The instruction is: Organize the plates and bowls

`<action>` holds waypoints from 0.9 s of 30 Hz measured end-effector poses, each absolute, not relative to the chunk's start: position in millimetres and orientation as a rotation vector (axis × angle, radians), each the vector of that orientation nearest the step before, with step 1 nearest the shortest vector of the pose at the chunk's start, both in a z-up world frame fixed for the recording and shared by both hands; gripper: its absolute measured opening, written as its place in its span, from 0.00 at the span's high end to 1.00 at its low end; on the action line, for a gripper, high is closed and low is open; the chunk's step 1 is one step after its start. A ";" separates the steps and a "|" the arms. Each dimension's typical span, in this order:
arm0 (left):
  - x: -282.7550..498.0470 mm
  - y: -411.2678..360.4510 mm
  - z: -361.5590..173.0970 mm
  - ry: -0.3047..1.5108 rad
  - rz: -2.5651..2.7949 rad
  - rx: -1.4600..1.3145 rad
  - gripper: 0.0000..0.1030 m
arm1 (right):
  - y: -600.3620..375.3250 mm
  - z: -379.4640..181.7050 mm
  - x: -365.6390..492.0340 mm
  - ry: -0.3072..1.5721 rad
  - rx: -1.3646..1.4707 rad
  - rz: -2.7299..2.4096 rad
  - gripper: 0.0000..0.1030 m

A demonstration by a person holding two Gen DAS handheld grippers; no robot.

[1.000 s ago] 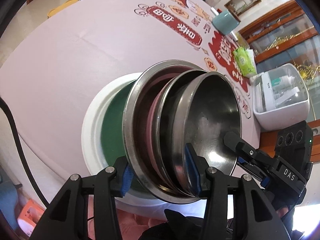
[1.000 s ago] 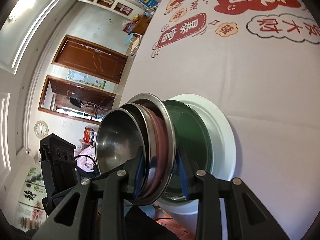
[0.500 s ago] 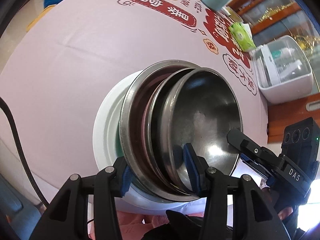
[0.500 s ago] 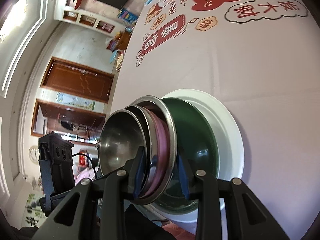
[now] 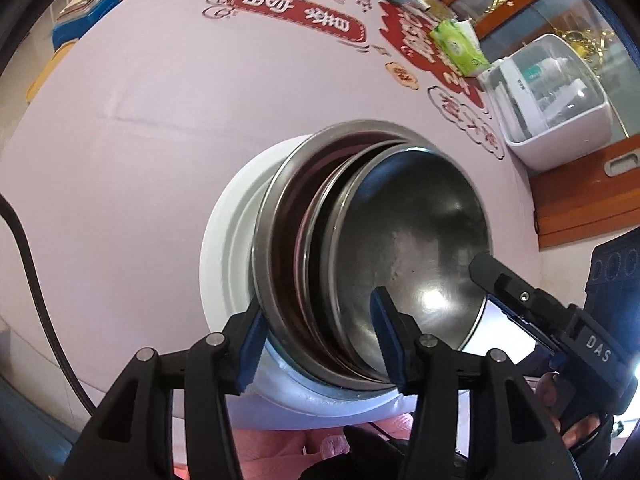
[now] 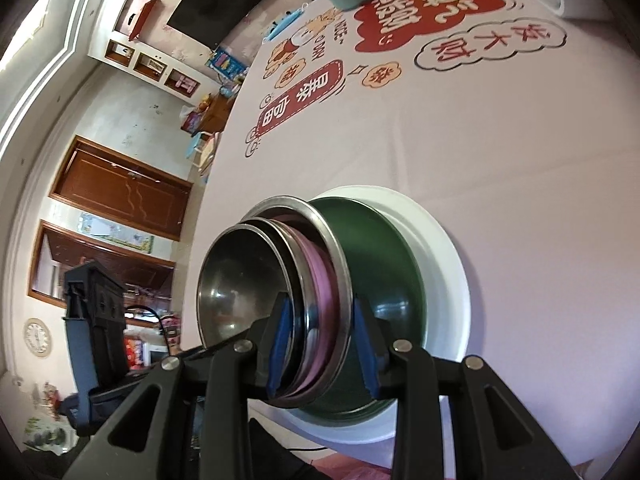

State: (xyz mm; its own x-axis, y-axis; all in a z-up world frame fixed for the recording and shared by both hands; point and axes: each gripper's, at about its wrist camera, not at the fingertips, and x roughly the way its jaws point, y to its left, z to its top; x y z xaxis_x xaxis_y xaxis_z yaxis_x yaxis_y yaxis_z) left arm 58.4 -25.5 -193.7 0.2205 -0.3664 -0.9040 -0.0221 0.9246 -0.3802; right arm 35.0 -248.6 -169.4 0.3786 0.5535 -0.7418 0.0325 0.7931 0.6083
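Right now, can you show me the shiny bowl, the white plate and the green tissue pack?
shiny bowl (image 5: 416,240): left wrist view, its inside wall.
white plate (image 6: 444,248): right wrist view, its bare rim.
green tissue pack (image 5: 456,46): left wrist view, its top face.

Bright, even daylight in both views, no hard shadows on the pale surface (image 5: 152,128). Strong specular glare low inside the steel bowl (image 5: 416,248) in the left wrist view, softer sheen in the right wrist view. Blown-out white patch at lower right of the left view. Heavy fisheye bending, black vignette corners. Focus sharp centre, mild softness at edges; no motion blur.
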 end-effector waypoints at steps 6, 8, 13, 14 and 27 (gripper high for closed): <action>52.1 -22.9 -185.4 1.299 -0.273 -0.317 0.43 | -247.4 -167.2 26.1 1.127 0.574 0.315 0.66; 50.6 -21.6 -182.6 1.285 -0.277 -0.315 0.41 | -248.4 -165.5 22.6 1.117 0.565 0.298 0.63; 42.6 -12.7 -169.7 1.248 -0.267 -0.310 0.40 | -251.8 -157.5 14.1 1.081 0.531 0.260 0.58; 40.6 -10.2 -164.7 1.223 -0.255 -0.306 0.39 | -252.2 -156.3 13.0 1.076 0.522 0.254 0.58; 31.6 19.0 -96.0 1.065 -0.195 -0.264 0.33 | -261.3 -94.7 -9.8 0.996 0.255 0.223 0.43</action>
